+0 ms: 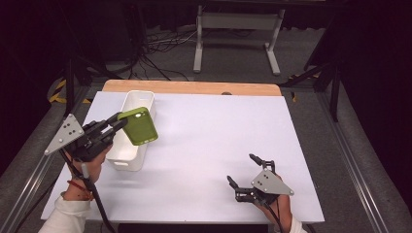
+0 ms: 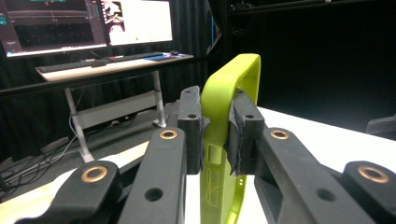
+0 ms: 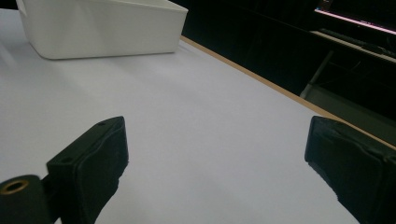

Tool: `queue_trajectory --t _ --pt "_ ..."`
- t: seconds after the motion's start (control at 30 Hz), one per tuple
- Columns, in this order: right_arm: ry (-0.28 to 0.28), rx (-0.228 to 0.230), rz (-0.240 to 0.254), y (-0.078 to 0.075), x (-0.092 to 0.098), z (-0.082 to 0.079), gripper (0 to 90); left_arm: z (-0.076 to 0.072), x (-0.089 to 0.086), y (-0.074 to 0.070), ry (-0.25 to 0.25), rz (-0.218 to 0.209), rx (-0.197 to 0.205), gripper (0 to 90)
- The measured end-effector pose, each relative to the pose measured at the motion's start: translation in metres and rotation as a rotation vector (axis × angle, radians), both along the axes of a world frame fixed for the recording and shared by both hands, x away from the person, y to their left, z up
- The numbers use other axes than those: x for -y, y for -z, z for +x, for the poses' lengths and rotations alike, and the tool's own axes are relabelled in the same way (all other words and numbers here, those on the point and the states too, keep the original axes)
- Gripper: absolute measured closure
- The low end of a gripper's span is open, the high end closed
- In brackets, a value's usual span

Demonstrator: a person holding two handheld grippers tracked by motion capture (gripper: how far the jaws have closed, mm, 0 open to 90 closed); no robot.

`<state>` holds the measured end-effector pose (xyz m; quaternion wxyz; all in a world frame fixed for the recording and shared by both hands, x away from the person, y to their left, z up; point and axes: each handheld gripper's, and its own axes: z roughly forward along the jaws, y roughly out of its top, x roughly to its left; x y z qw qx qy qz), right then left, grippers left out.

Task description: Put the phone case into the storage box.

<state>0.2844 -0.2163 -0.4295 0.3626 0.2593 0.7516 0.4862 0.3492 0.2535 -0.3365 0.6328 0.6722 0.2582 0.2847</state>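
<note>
L gripper (image 1: 118, 121), at the left of the high view, is clamped tight on a lime-green soft plastic phone case (image 1: 139, 126). The left gripper view shows both black pads (image 2: 190, 122) pressing the case's thin edge from either side, w/ the case (image 2: 225, 98) standing upright between them, its rounded top corner rising above the jaw tips and its lower part running down out the bottom of the frame. The hand (image 1: 92, 162) under it comes in from the lower-left corner of the high view, white sleeve at the bottom edge, grey three-cornered plate tipped up toward the left; the jaws point toward upper right of the frame. The case hangs off the jaw tips, raised, over the near-middle part of a long white rectangular plastic bin (image 1: 132, 130), overlapping its right rim. Whether case touches the bin: can't tell.

R gripper (image 1: 242, 171) sits lower right of the high view, low over the white table top (image 1: 218, 136), jaws spread wide w/ nothing between them. The right gripper view shows the two black pads far apart at the bottom corners, bare table between, and the bin (image 3: 100, 25) well off at the upper left of that frame. R hand enters from the bottom edge, jaws aimed toward upper left.
</note>
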Motion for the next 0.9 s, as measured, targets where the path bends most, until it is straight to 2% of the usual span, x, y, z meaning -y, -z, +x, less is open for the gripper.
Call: queue_trajectory --t 0.3,0.43,0.9 --pt "-0.004 0.005 0.004 -0.001 0.0 0.0 8.1 0.002 -0.004 -0.001 -0.013 0.003 0.007 77.8" --pt "-0.004 0.006 -0.009 0.0 0.0 0.0 8.1 0.004 -0.008 -0.001 -0.026 0.007 0.009 77.8" --pt "-0.006 0.002 -0.014 0.002 -0.002 0.001 8.1 0.005 -0.022 -0.002 -0.058 -0.017 0.012 77.8"
